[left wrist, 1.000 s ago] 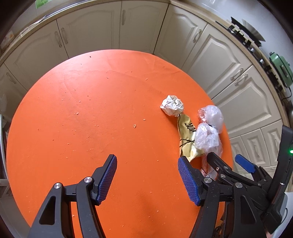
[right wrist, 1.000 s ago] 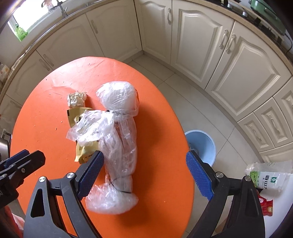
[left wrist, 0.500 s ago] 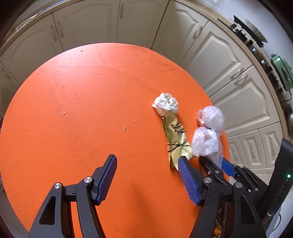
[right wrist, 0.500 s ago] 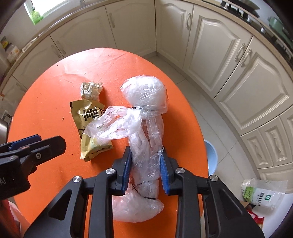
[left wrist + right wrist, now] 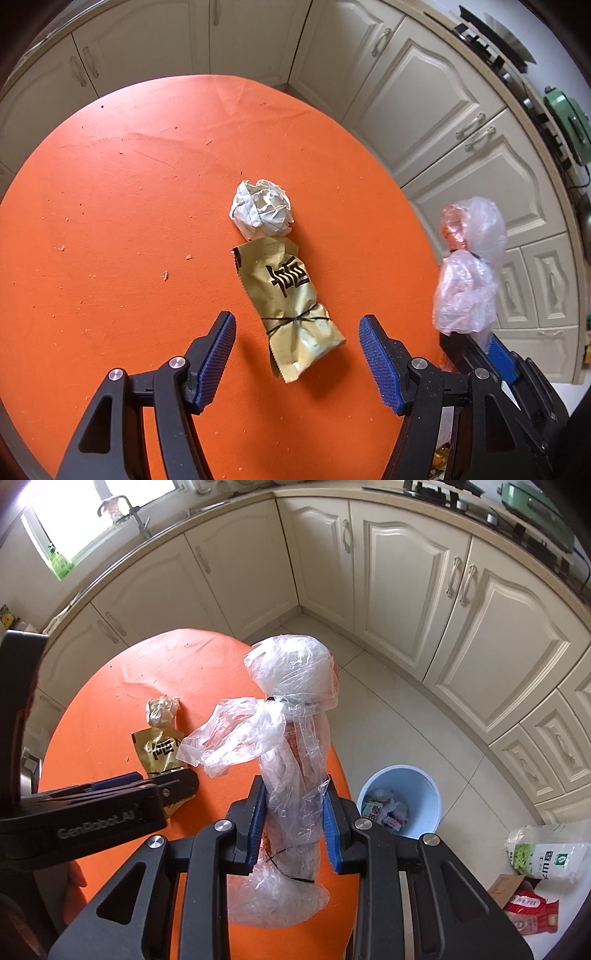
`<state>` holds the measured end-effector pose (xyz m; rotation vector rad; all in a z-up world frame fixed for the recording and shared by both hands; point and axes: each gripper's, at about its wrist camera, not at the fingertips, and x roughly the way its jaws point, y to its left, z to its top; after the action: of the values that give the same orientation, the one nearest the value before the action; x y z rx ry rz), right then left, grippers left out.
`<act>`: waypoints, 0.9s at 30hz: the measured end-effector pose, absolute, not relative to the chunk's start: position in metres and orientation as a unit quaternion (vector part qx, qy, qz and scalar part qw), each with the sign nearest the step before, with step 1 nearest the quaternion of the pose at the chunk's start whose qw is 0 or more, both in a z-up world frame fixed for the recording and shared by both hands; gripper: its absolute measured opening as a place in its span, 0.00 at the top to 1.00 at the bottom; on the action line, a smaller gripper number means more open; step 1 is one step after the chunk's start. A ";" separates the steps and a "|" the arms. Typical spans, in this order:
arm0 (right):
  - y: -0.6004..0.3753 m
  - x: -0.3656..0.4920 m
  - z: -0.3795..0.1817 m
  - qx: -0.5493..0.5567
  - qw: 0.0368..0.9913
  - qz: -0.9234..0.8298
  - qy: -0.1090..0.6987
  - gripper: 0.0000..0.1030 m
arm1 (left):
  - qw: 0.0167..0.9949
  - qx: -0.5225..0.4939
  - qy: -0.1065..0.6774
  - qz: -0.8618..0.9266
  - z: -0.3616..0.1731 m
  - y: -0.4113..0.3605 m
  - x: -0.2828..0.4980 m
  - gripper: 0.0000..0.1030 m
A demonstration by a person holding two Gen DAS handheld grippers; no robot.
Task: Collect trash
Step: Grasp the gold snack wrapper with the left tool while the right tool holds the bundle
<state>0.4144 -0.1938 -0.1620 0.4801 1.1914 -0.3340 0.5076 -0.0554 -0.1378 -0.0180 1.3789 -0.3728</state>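
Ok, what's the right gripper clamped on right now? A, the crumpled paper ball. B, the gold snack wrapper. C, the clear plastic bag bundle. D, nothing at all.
C: in the right wrist view the right gripper has its jaws pressed on the clear plastic bag bundle, while the crumpled paper ball and gold snack wrapper lie on the orange table.

- Cream cabinets (image 5: 399,590) wrapped the corner under a pale counter (image 5: 461,520).
- Daylight came through a window (image 5: 99,513) above the tap (image 5: 127,511).
- Pale tiles (image 5: 424,731) covered the floor.
- A stove (image 5: 491,48) sat on the counter.
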 end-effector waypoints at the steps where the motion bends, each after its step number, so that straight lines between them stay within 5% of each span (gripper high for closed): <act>1: -0.195 0.415 -0.163 0.224 0.787 -0.155 0.553 0.73 | 0.757 -0.007 0.630 -0.171 -0.141 -0.057 0.508 0.41; 3: -0.196 0.416 -0.164 0.225 0.786 -0.155 0.555 0.73 | 0.771 0.013 0.611 -0.178 -0.142 -0.061 0.504 0.63; 4: -0.197 0.416 -0.166 0.226 0.785 -0.155 0.555 0.73 | 0.771 0.026 0.608 -0.188 -0.142 -0.066 0.503 0.65; 27: -0.214 0.380 -0.149 0.253 0.787 -0.174 0.535 0.73 | 0.787 0.070 0.573 -0.215 -0.111 -0.094 0.456 0.70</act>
<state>0.3799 -0.2144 -0.1487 0.5454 1.1536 -0.3747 0.4556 -0.0944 -0.1108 0.1504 1.2354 -0.4643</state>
